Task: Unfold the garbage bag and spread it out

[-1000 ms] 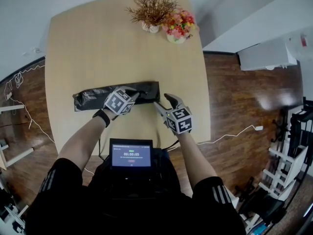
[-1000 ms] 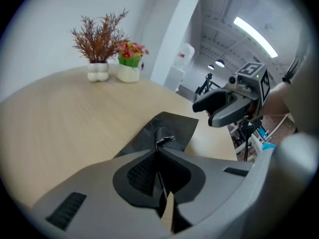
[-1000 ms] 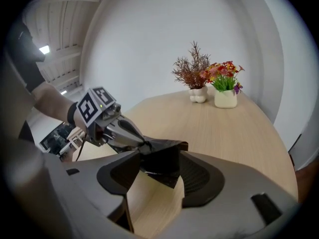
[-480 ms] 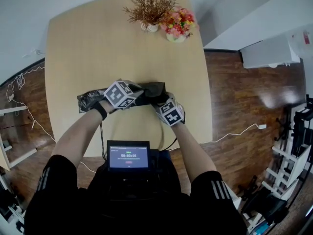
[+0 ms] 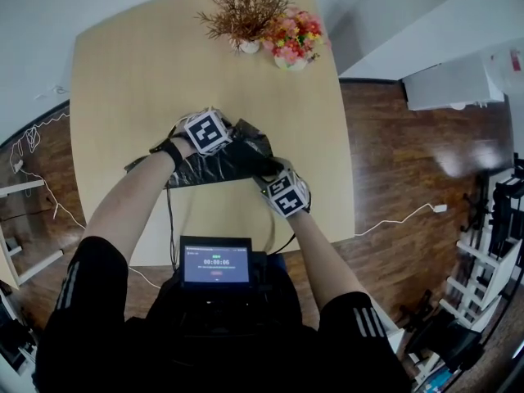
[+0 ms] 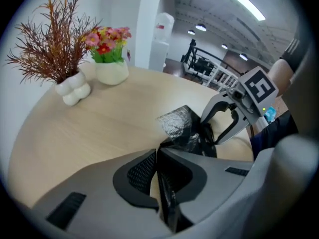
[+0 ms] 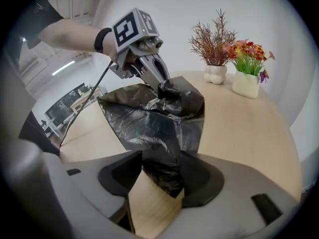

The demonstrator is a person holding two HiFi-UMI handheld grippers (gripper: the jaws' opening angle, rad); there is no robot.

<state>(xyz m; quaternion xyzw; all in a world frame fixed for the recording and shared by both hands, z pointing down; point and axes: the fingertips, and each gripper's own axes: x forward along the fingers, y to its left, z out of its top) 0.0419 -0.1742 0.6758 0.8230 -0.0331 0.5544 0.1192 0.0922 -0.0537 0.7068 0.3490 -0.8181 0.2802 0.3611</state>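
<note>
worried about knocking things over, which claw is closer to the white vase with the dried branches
Left. The left claw holds the garbage bag at its far side, toward the white vase; the right claw holds its near side, further back from the vase.

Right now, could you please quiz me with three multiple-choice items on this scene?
1. Where on the table does the flower pot stand? A. far edge B. near edge C. centre
2. What colour is the garbage bag? A. white B. black C. blue
3. How is the left gripper? A. open, empty B. shut on the garbage bag C. around the pot
1 A: it stands by the dried plant, far side. 2 B: the film is black. 3 B: its jaws pinch the film.
</note>
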